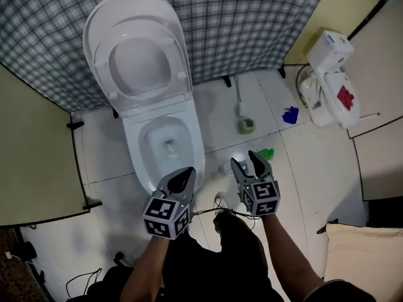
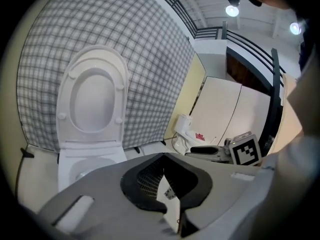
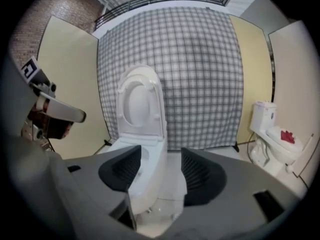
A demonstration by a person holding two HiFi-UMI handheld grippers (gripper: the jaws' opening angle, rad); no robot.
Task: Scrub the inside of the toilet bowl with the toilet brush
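The white toilet (image 1: 165, 145) stands against the plaid curtain with its lid and seat (image 1: 140, 58) raised and its bowl open. A toilet brush (image 1: 240, 99) stands upright in a grey-green holder (image 1: 245, 126) on the floor to the right of the bowl. No gripper touches it. My left gripper (image 1: 183, 176) hovers over the bowl's front rim, its jaws shut and empty (image 2: 162, 157). My right gripper (image 1: 250, 161) hangs above the floor right of the bowl, below the brush. Its jaws stand open with nothing between them (image 3: 160, 154).
A green object (image 1: 266, 153) and a white round one (image 1: 235, 166) lie on the floor by the right gripper. A blue object (image 1: 290, 115) lies further right. A second small white toilet (image 1: 330, 80) stands at the right. Yellow panels (image 1: 31, 162) close in both sides.
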